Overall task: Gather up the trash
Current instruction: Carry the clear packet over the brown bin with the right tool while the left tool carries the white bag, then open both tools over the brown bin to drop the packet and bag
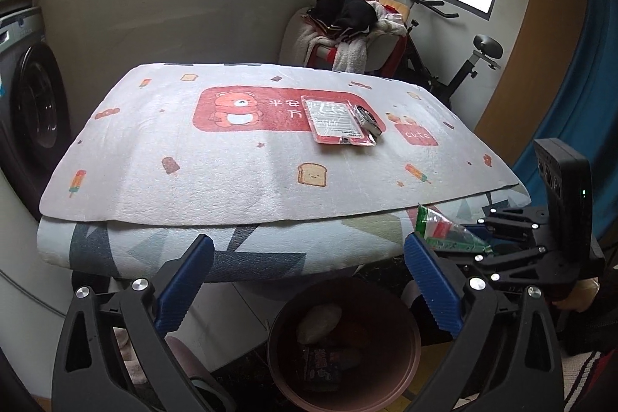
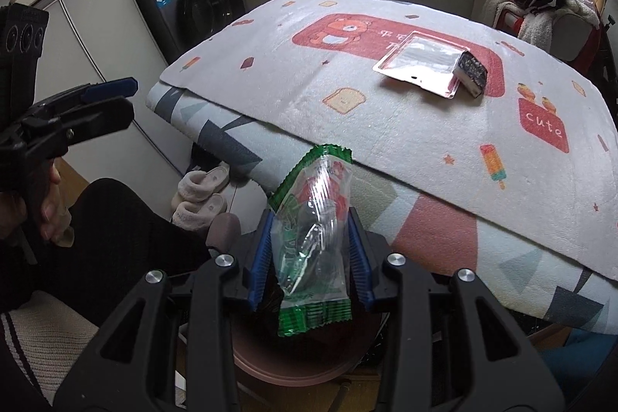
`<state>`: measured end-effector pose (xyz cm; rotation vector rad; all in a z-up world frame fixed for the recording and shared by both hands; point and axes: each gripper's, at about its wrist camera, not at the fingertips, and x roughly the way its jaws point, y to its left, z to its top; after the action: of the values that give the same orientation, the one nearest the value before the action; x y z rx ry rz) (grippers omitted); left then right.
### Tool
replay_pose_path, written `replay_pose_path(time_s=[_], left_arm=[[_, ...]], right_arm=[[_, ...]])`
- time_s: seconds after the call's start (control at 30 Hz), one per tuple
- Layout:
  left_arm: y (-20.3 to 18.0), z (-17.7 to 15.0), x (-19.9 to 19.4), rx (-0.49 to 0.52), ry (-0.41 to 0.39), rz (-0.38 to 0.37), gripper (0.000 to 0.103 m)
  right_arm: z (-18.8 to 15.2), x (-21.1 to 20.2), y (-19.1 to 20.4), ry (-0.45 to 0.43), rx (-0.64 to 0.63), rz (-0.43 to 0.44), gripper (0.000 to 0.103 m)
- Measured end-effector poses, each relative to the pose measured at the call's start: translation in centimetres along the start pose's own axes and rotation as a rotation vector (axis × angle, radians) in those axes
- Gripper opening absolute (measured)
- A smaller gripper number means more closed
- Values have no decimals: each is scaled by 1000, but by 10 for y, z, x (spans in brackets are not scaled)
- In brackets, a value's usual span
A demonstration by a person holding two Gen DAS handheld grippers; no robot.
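Right claw (image 2: 309,253): clenched on my green wrapper (image 2: 313,215), above bin (image 2: 293,365).
Left claw (image 1: 305,288): released, empty; its view alone shows the bin's contents (image 1: 328,354).
Counter (image 1: 270,242): edge just ahead.

The left gripper (image 1: 309,280) points downward with its jaws spread wide and nothing between them. The right gripper (image 2: 311,250) also angles down, its jaws pressed on a green wrapper (image 2: 313,219). A hand (image 2: 52,207) grips the left gripper's handle.
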<state>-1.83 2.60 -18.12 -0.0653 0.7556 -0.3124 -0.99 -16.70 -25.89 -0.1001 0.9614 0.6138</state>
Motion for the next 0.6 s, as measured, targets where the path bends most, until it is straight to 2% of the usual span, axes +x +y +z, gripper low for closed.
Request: replay_pose_path(time_s=[0.17,0.27,0.43,0.5,0.6], left_arm=[[7,-3,-1,-21,8,10,96],[7,-5,0,-31,12,5,96],[7,-10,4,-35,27,0,96],[7,-10,6,-38,32,0,96],[9,-11,7,-45,35,-1,96]], right_arm=[[-10,18,3,81,13,29,43],[-17,29,5,132,4,17,44],[-23,38,5,166,23,43,45],[-23,40,5,172,24,46,49],[-23,41,6,175,27,45,73]])
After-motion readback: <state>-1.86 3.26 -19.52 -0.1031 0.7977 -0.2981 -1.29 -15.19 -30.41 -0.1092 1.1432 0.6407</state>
